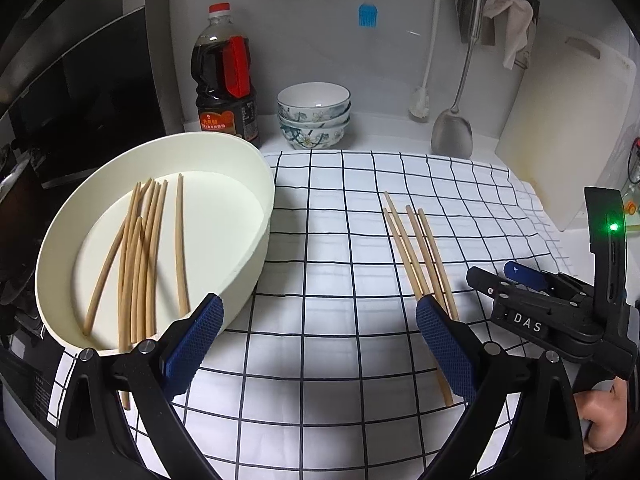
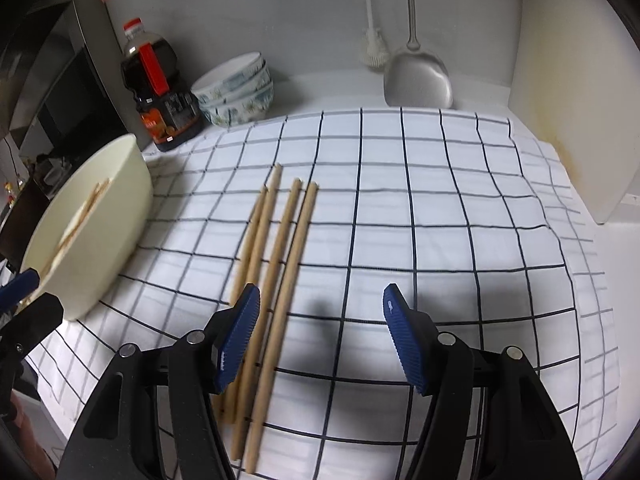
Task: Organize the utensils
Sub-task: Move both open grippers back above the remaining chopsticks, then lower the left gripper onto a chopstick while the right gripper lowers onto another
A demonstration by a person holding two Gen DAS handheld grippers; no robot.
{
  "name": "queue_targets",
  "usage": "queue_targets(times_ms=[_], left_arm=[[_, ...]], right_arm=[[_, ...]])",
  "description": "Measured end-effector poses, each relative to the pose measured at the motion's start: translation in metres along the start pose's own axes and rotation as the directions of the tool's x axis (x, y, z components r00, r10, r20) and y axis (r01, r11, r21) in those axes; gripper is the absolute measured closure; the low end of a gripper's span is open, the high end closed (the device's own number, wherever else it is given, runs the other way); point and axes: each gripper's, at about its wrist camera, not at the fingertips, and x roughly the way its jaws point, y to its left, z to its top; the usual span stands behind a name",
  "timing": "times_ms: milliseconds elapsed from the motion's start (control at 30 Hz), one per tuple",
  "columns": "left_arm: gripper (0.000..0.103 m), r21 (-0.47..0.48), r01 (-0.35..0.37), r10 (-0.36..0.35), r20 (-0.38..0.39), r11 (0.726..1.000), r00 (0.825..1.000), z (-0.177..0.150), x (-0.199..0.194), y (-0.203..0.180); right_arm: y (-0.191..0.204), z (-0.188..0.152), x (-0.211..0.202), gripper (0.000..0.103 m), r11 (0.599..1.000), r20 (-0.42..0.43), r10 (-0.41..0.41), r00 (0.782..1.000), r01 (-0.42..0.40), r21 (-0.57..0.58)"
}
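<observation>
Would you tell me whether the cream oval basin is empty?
Not empty: the cream oval basin holds several loose wooden chopsticks lying on its bottom.

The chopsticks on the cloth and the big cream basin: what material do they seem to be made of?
Chopsticks: probably bamboo or light wood, matte and unpainted; they show an even tan colour with no shine. Cream basin: likely plastic, possibly enamel; it has smooth, thick walls with a soft sheen and no pattern.
</observation>
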Motion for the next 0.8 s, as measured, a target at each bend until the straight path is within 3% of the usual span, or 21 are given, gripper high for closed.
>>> queue_targets(times_ms=[800], left_arm=[[0.008, 0.016, -0.008, 0.009, -0.038, 1.000, 0.999, -0.008, 0.029, -0.011]], right_arm=[[0.019, -0.013, 0.030, 0.041, 0.986, -0.059, -0.087, 0.994, 0.078, -0.147]])
